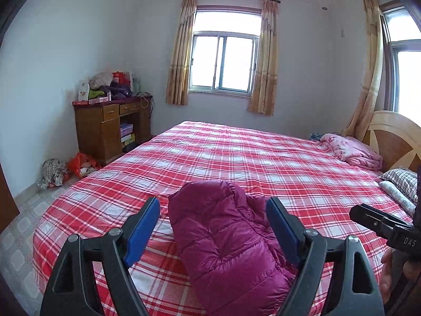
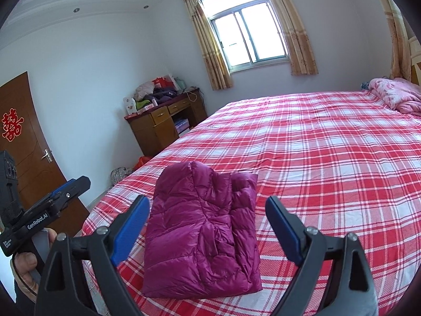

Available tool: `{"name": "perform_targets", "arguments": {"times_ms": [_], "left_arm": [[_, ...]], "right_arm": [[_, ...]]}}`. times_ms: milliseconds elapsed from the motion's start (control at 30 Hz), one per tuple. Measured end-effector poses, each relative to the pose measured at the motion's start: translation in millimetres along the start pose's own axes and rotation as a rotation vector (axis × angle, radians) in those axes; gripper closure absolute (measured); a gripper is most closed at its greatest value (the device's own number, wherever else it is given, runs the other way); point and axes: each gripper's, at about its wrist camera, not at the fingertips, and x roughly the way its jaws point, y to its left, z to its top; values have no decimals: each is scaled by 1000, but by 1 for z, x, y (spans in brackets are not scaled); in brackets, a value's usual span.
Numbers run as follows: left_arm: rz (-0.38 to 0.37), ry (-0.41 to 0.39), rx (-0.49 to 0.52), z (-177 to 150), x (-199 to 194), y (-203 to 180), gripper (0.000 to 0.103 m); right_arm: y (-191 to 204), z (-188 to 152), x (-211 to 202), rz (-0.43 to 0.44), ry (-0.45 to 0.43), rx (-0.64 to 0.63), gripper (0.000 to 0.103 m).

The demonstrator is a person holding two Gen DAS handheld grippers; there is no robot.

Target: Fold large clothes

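Two grippers hover over the near edge of the bed (image 2: 329, 142), both spread wide with nothing between their pads. The left gripper (image 1: 213, 226) and the right gripper (image 2: 206, 222) are the same build: black plastic arms, round metal pivots, flat blue rubbery pads (image 1: 143, 230) set at a slant.

On the bed, close to its near edge, lies the magenta down jacket (image 2: 202, 234), folded into a thick, roughly rectangular bundle. Its shell is glossy and slippery-looking, quilted into puffy channels, creased where the layers bend over each other. From the right wrist camera the bundle looks squarish, with a second layer showing along its right side; from the left one it runs long and narrow, rounded at the far end. Neither gripper touches it.

The bed's cover is a flat woven sheet in red, white and grey plaid, lightly rippled. Near the head of the bed sits a crumpled pink fleecy blanket (image 1: 352, 150), and beside it a striped pillow (image 1: 401, 181) against the curved wooden headboard (image 1: 394, 134). Beyond the foot of the bed stands a brown wooden desk (image 1: 105, 129), its tabletop heaped with soft clothes and boxes. A hand (image 2: 26, 266) grips the left gripper's handle.
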Motion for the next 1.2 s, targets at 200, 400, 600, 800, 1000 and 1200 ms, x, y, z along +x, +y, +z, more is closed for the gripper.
{"name": "perform_targets", "arguments": {"times_ms": [200,400,600,800,1000,1200], "left_arm": [[0,7,4,-1,1,-1,20],[0,13,13,-2,2,-2,20],[-4,22,23,-3,4,-5,19],[-6,23,26,-4,4,-5,19],[25,27,44,-4,4,-9,19],[26,12,40,-2,1,-11,19]], "right_arm": [[-1,-3,-1,-4,-2,4,10],[-4,-4,-3,-9,-4,17,10],[-3,-5,-3,-9,-4,14,10],[-7,-5,-4,-13,-7,21,10],[-7,-4,-7,-15,-17,14,10],[-6,-3,-11,-13,-27,-1,10]]}}
